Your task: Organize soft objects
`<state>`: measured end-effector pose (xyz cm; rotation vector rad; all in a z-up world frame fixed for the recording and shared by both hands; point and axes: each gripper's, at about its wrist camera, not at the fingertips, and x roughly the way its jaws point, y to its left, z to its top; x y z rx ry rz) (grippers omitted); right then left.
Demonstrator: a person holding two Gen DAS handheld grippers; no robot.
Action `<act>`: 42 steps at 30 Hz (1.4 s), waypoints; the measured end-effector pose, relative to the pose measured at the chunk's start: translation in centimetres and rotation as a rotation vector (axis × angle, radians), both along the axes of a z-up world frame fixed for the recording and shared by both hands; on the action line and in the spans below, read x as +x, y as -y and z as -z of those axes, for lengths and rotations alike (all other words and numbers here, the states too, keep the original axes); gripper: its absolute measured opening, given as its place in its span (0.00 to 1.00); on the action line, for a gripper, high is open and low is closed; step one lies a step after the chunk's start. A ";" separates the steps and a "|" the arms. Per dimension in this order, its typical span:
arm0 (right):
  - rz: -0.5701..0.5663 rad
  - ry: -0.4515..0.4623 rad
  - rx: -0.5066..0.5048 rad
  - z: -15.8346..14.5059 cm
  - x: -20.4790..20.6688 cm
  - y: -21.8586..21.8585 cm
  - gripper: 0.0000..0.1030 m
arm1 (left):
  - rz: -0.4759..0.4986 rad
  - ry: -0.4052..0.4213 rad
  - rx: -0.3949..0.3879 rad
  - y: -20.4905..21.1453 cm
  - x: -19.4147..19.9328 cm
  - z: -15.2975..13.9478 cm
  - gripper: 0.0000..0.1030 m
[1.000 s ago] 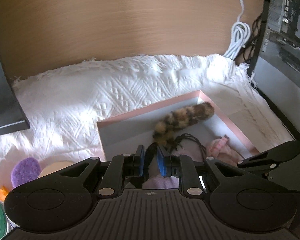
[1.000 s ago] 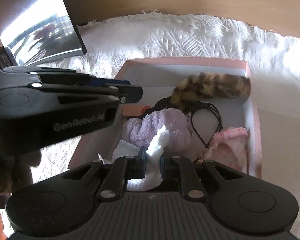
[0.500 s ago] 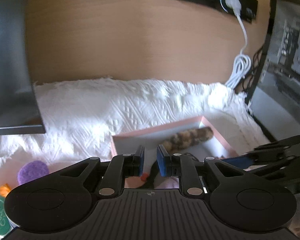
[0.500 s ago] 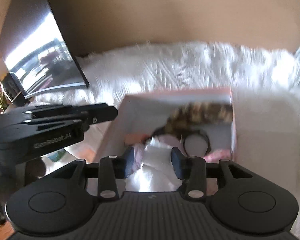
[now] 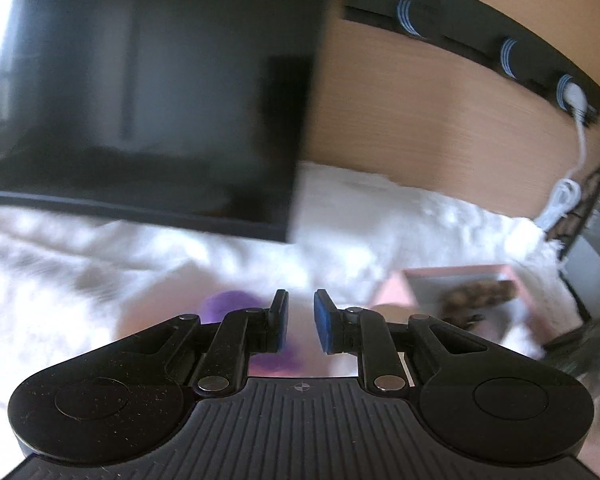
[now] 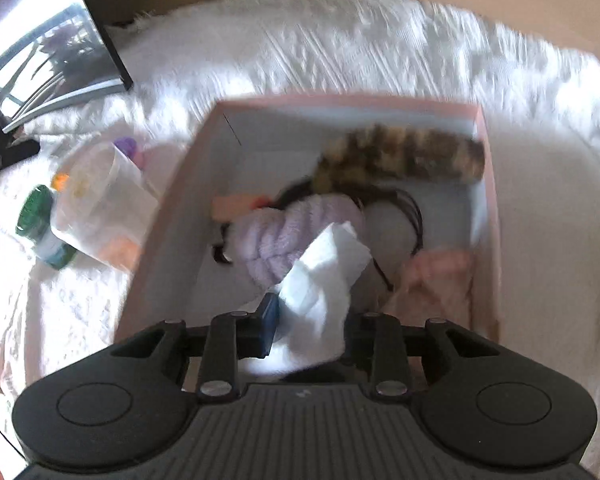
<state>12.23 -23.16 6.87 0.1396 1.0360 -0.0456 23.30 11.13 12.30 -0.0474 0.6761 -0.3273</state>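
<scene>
A pink box (image 6: 172, 216) on the white blanket holds a brown furry tail (image 6: 400, 158), a lilac fluffy piece (image 6: 296, 232), a pink cloth (image 6: 440, 280) and a black cord. A white tissue (image 6: 320, 280) lies between the fingers of my right gripper (image 6: 310, 330), which is open above the box's near end. My left gripper (image 5: 300, 320) is slightly open and empty, left of the box (image 5: 460, 272), above a blurred purple round sponge (image 5: 228, 304).
A dark monitor (image 5: 140, 92) stands at the back left on the white blanket (image 5: 380, 208). A green-lidded jar (image 6: 40, 224), a clear bag (image 6: 100, 204) and an orange item lie left of the box. A white cable (image 5: 568, 188) hangs at the right.
My right gripper opened and released the white tissue over the box. My left gripper swung left, away from the box, toward the purple sponge.
</scene>
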 end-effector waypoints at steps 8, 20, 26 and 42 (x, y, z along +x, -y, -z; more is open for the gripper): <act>-0.080 0.339 -0.305 -10.4 -1.8 -5.4 0.72 | -0.151 -0.032 -0.040 -8.2 0.4 1.7 0.19; -0.283 0.256 -0.129 -11.2 4.6 -14.2 0.74 | -0.145 -0.124 -0.232 -14.0 3.4 5.5 0.19; -0.319 0.115 -0.064 -8.5 11.1 -20.0 0.73 | -0.053 -0.120 -0.281 -17.2 6.0 6.4 0.19; -0.356 -0.232 -0.228 3.6 22.2 -29.8 0.27 | -0.015 -0.052 -0.320 -20.9 5.8 6.9 0.20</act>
